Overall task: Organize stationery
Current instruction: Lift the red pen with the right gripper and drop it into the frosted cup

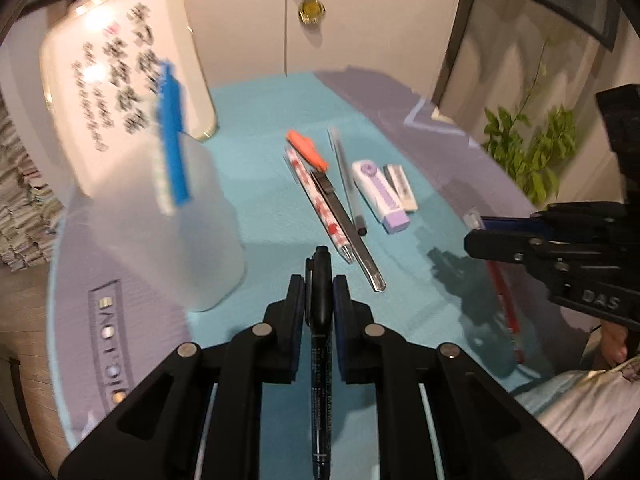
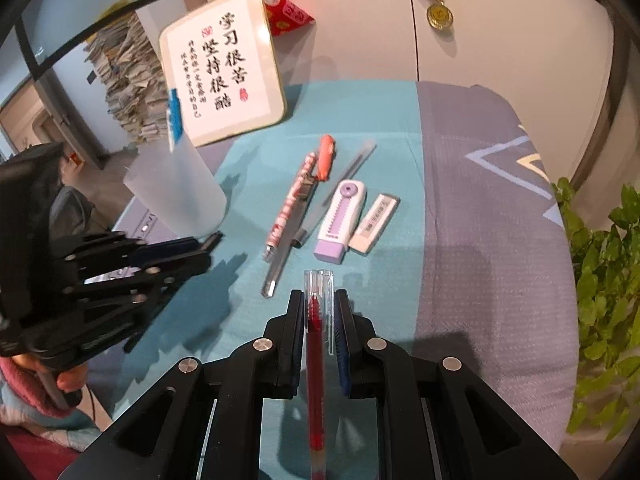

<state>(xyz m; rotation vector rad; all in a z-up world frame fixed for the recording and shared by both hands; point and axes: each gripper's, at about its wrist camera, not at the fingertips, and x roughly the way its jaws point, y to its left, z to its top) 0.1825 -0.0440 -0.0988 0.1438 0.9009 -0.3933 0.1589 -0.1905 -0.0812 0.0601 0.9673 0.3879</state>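
Two grippers, left gripper [image 1: 319,292] jaws clamping black marker [image 1: 321,320]; right gripper [image 2: 319,312] jaws clamping red pen [image 2: 316,380]

You have a black marker [image 1: 321,280] and a red pen [image 2: 316,344]; at twelve o'clock lie a red-and-white patterned pen [image 2: 289,208], an orange knife [image 2: 326,156] and a lilac-and-white eraser [image 2: 340,216].

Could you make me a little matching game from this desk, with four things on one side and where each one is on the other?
Things:
1. black marker
2. red pen
3. blue ruler
4. purple eraser

Places:
A. lying on the teal mat
B. standing in the frosted cup
C. gripped in the left tongs
D. gripped in the right tongs

Pairs: 1-C, 2-D, 3-B, 4-A
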